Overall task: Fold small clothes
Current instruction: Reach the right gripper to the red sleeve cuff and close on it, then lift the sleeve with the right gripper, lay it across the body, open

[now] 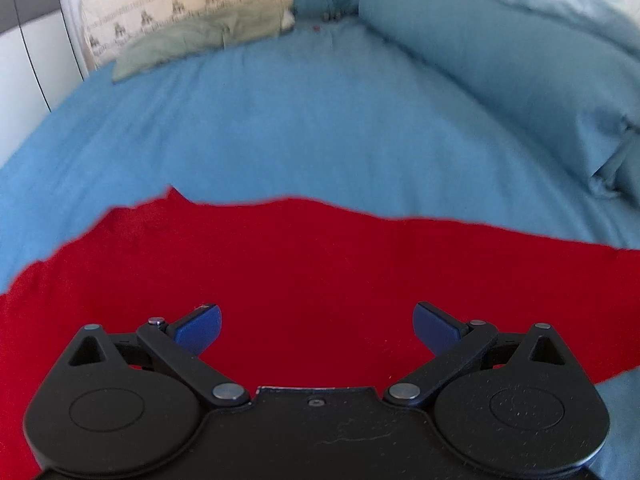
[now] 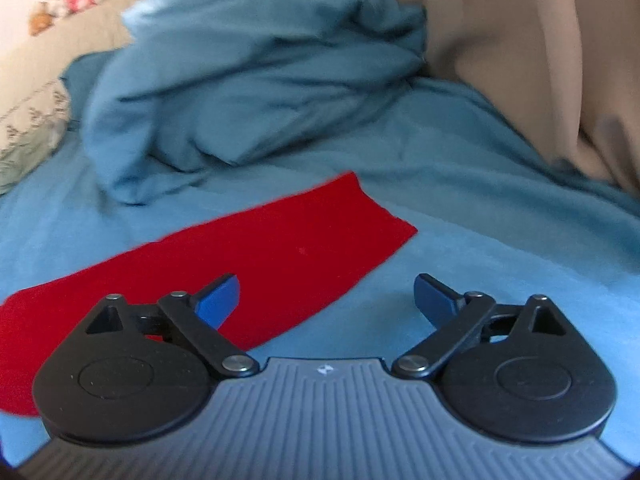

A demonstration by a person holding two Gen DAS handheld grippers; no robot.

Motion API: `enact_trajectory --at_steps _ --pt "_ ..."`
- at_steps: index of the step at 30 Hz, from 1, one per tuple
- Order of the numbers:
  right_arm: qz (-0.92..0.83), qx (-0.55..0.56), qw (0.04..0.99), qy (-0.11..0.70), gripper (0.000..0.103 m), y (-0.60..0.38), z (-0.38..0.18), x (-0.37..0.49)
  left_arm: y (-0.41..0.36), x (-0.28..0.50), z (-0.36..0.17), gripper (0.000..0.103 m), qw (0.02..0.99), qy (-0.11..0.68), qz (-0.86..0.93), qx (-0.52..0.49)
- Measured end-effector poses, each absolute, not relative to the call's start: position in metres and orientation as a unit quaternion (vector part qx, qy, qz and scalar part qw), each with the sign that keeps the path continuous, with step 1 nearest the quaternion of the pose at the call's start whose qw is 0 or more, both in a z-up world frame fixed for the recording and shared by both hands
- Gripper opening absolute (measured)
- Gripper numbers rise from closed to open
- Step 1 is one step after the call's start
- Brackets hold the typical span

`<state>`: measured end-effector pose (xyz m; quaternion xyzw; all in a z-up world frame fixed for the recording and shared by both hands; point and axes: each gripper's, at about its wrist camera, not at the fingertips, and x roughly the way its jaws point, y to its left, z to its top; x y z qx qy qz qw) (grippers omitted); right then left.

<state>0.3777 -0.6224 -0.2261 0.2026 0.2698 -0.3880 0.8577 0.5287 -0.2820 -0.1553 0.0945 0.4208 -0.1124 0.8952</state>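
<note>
A red garment (image 1: 320, 264) lies flat on the blue bed sheet (image 1: 280, 128). In the left wrist view it fills the lower half of the frame. My left gripper (image 1: 317, 325) hangs over it, open and empty, with its blue fingertips wide apart. In the right wrist view one end of the red garment (image 2: 280, 248) stretches from the lower left to a squared end near the middle. My right gripper (image 2: 326, 296) is open and empty above the garment's near edge, its left fingertip over red cloth and its right fingertip over the bare sheet (image 2: 500, 240).
A patterned pillow (image 1: 180, 16) and a blue pillow (image 1: 500, 64) lie at the head of the bed. A bunched blue duvet (image 2: 256, 92) rises behind the garment. A beige curtain (image 2: 540, 52) hangs at the right.
</note>
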Motion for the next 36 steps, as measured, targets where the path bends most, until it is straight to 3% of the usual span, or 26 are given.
enact_trajectory --at_steps 4,10,15,17,27,36 --pt "-0.399 0.176 0.859 0.268 0.100 -0.631 -0.236 0.389 -0.295 0.545 -0.182 0.103 0.879 0.454 -0.104 0.107" --pt "-0.414 0.156 0.857 0.265 0.073 -0.634 -0.237 0.397 -0.299 0.559 -0.199 0.103 0.871 0.472 -0.094 0.095" --pt "-0.407 0.140 0.858 0.281 0.031 -0.630 -0.228 0.407 -0.300 0.566 -0.201 0.103 0.866 0.479 -0.100 0.099" --pt "-0.403 0.145 0.856 0.289 0.024 -0.628 -0.221 0.413 -0.299 0.569 -0.201 0.103 0.864 0.483 -0.104 0.097" --pt "-0.340 0.192 0.887 0.246 0.023 -0.564 -0.128 0.449 -0.238 0.575 -0.148 0.101 0.872 0.471 -0.117 0.064" --pt "-0.155 0.226 0.938 0.213 0.023 -0.411 -0.051 0.538 -0.087 0.584 -0.093 0.102 0.893 0.440 -0.068 0.058"
